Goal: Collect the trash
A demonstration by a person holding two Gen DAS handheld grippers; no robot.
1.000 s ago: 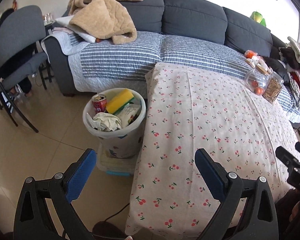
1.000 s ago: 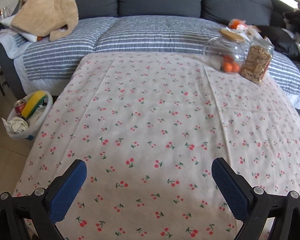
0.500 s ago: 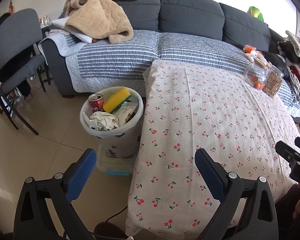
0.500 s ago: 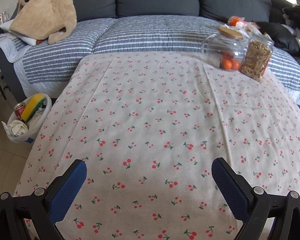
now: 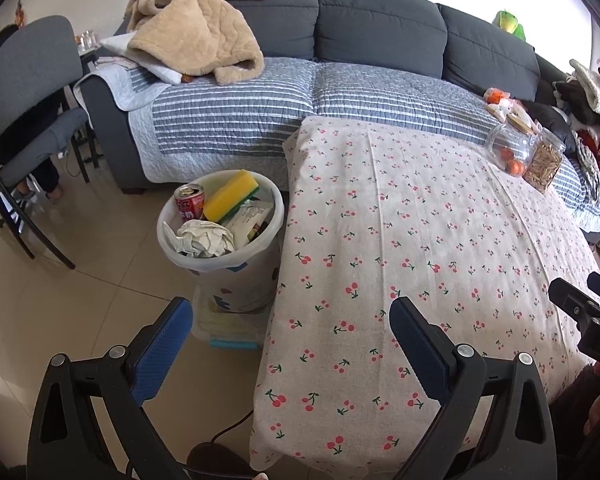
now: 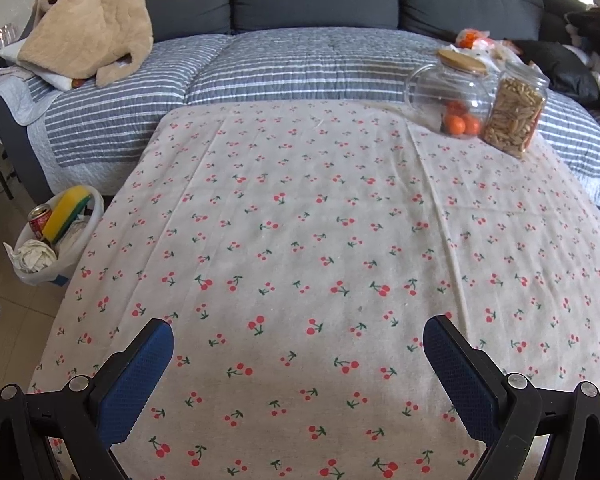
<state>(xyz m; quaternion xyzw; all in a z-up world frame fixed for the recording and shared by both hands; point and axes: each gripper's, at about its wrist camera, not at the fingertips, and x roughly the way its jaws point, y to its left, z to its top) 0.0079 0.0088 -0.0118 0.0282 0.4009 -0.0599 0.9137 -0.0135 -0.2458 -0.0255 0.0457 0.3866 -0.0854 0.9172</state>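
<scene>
Bin (image 5: 236, 276) on the floor, just beside the left edge of the bench (image 5: 420, 240), close to the sofa (image 5: 380, 32) front. White liner over the rim. Contents visible from the left wrist view: red can (image 5: 189, 204) upright at the back left, yellow sponge (image 5: 231, 197) with a green face leaning across the back, crumpled paper (image 5: 204, 238) at the front, a printed wrapper (image 5: 249, 220) at the right. Bin stands on a flat pale box with a blue edge (image 5: 230, 332). Right wrist view shows the same bin (image 6: 66, 248) low at left, partly hidden by the bench edge.

Left gripper (image 5: 290, 318): jaws wide apart, empty, blue pads; one pad over the floor near the bin, the other over the bench corner. Right gripper (image 6: 298, 344): jaws wide apart, empty, over the near part of the bench.

Bench covered by a beige cloth (image 6: 320, 240) with a red cherry print, faint fold creases, hanging over the left side. Cloth bare except at the far right corner: round glass jar (image 6: 448, 96) with a wooden lid, oranges inside, touching a second jar (image 6: 514, 114) filled with tan sticks.

Room: dark grey sofa behind the bench, seat under a striped grey-white quilt (image 6: 260, 68). Tan blanket (image 5: 196, 44) heaped at the sofa's left end. Clothes and dark items piled at the right end. Grey chair (image 5: 28, 104) with black legs at far left. Floor (image 5: 60, 300) of glossy beige tile. Dark cable on the floor under the left gripper.
</scene>
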